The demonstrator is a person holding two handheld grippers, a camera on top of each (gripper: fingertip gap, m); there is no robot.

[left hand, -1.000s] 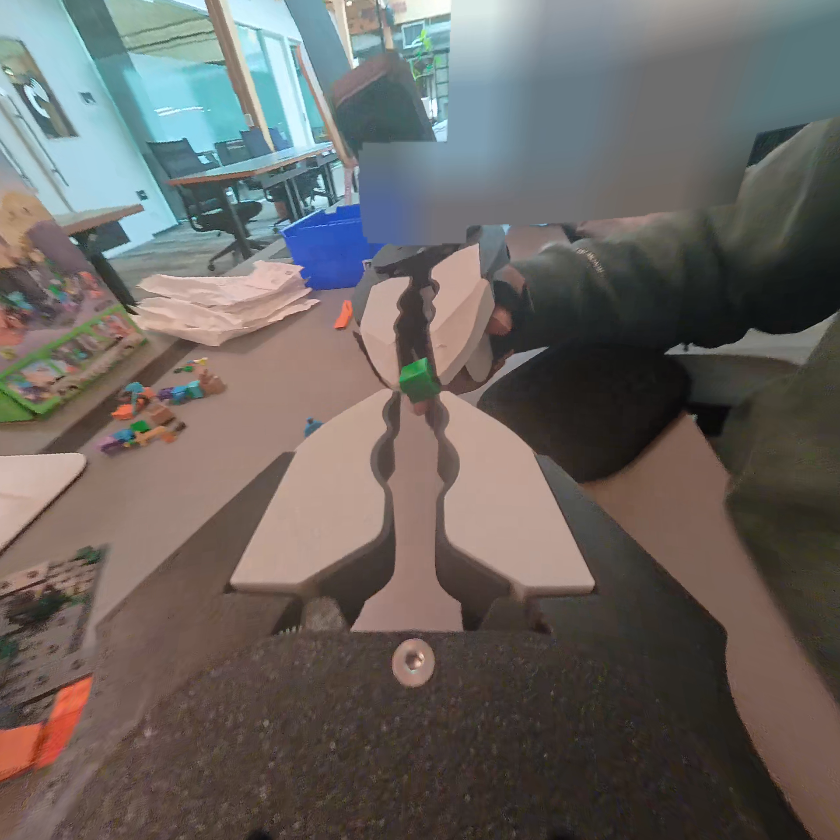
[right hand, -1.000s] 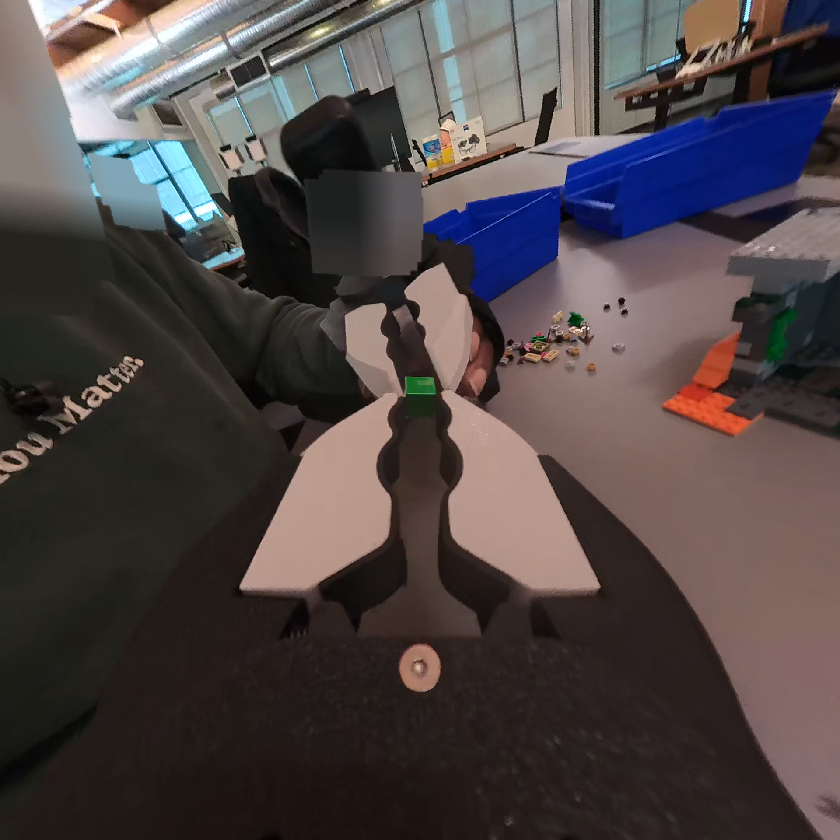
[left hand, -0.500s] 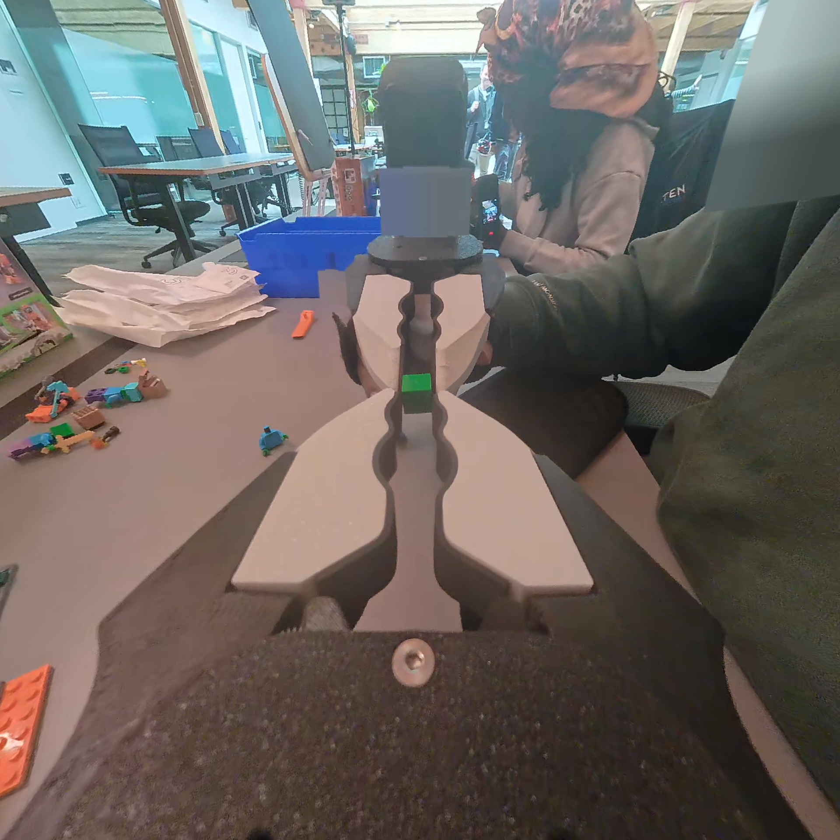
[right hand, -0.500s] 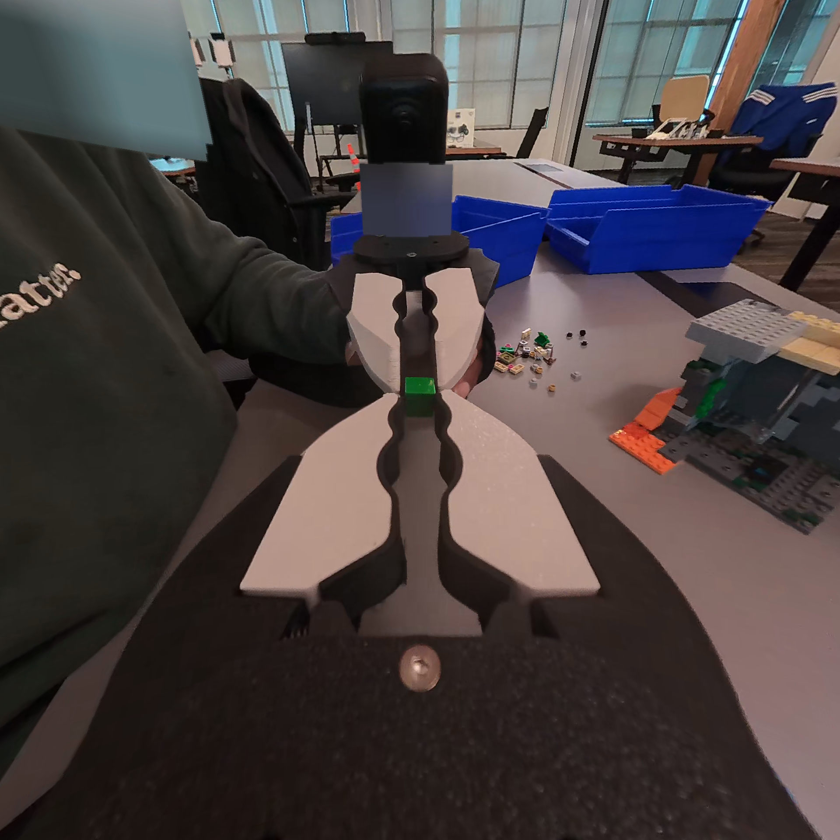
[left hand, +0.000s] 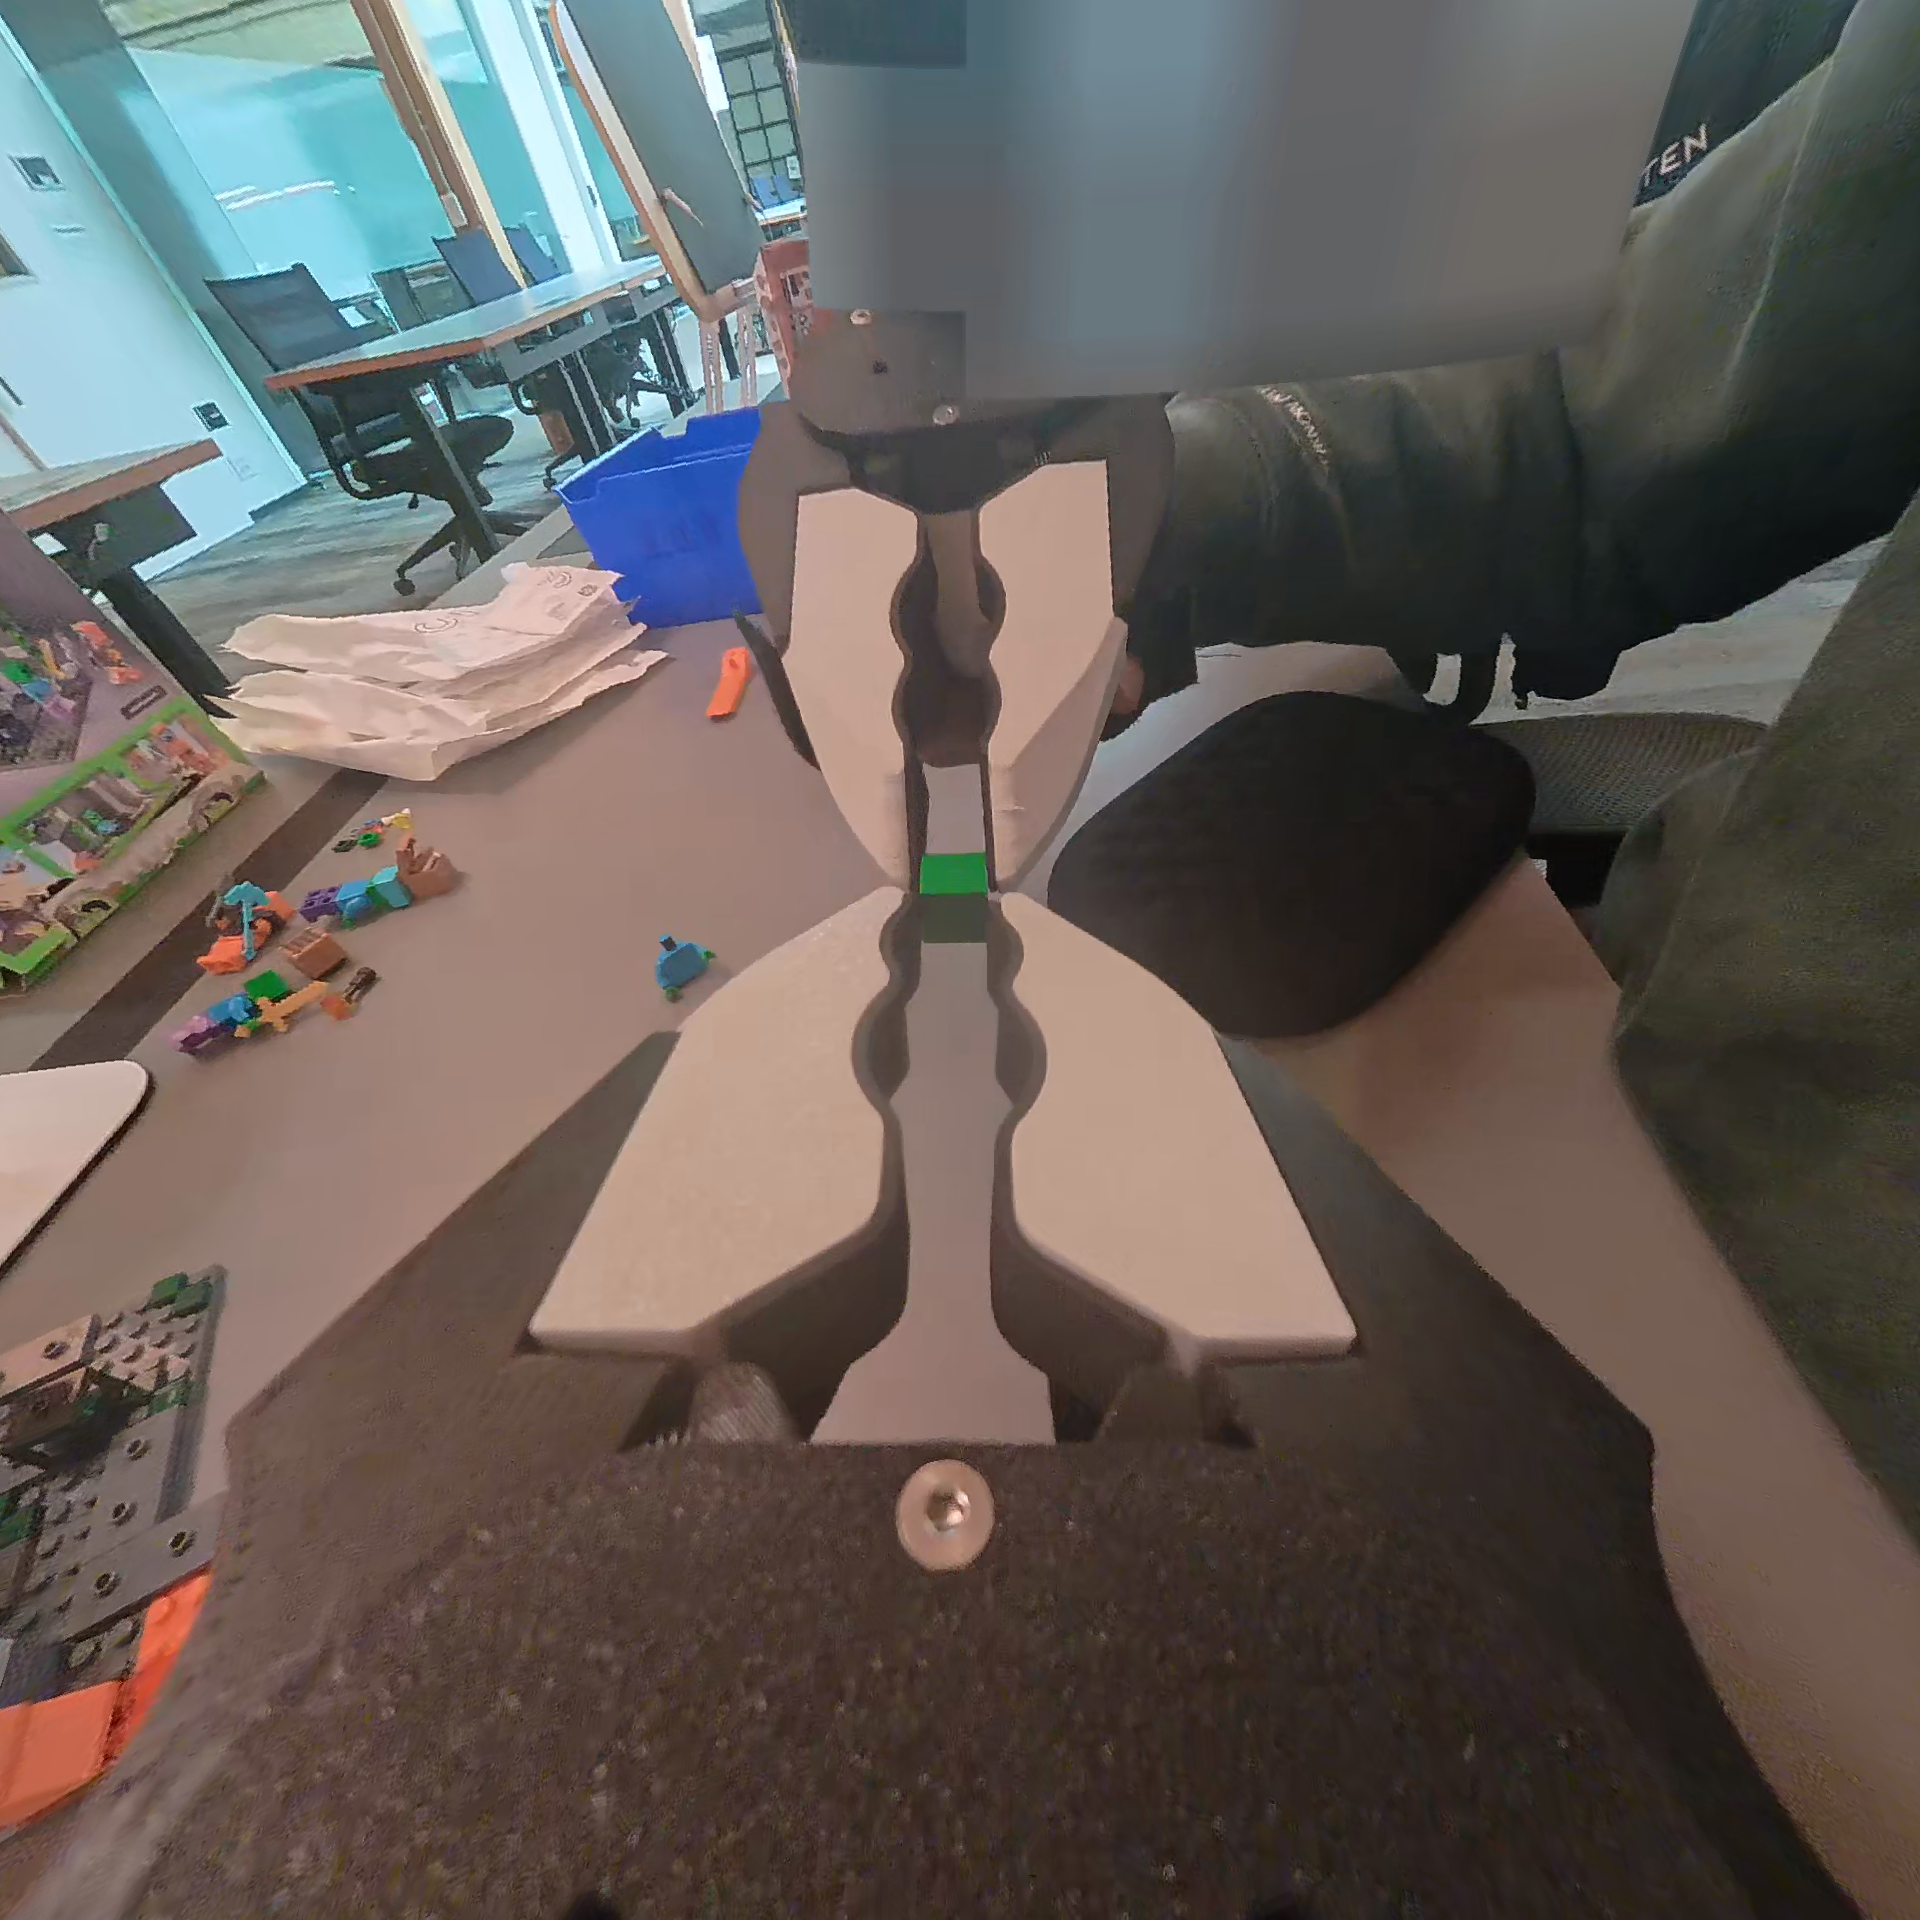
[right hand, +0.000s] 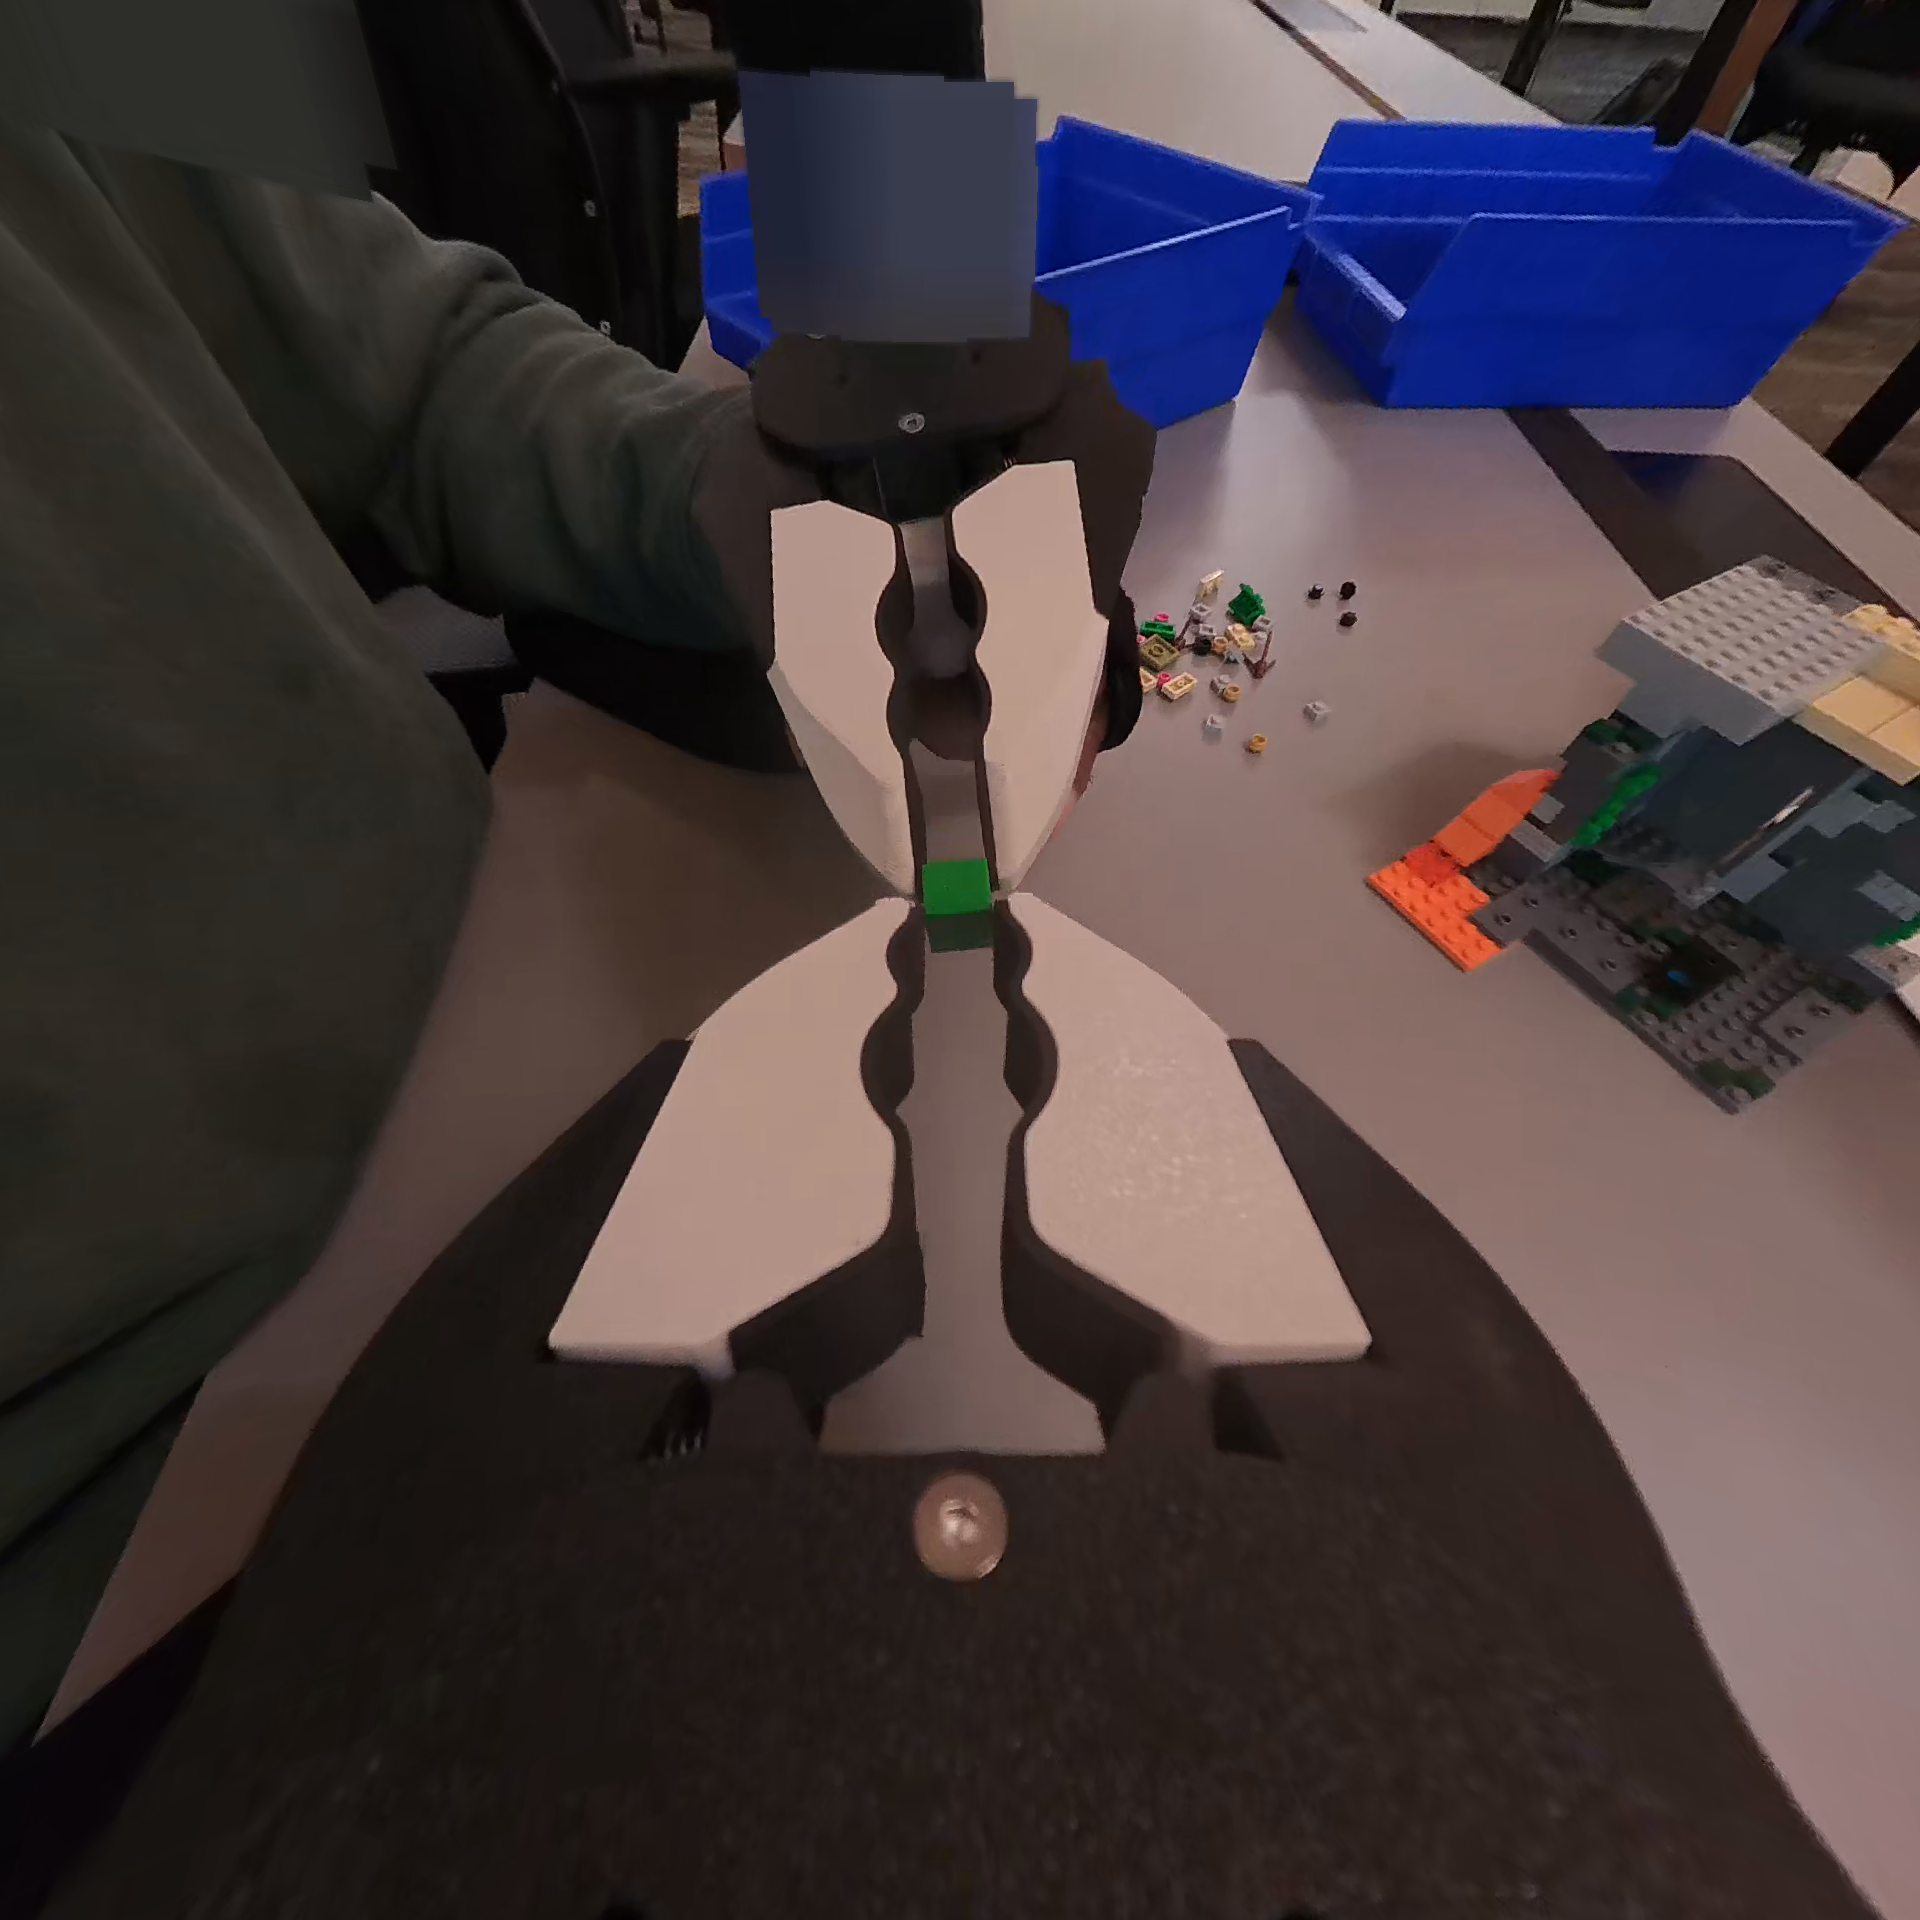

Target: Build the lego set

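Both grippers tip to tip above tabletop (right hand: 1351, 1299), near its front edge.

Left gripper (left hand: 953, 920): jaws narrow, clamped on green brick (left hand: 953, 876). Right gripper (right hand: 957, 925): jaws narrow, clamped on same green brick (right hand: 955, 888) from opposite side. Brick held clear of tabletop, shared by both.

Nearby: brick model (right hand: 1714, 852) toward right edge, loose small pieces (right hand: 1216, 644) beyond, blue bins (right hand: 1558, 270) at far edge. Toward left edge: scattered bricks (left hand: 312, 935), paper bags (left hand: 447, 665).

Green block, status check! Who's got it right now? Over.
Left gripper and right gripper tip to tip, both shut on small green plastic cube. Cube held above grey table. Nothing between them.
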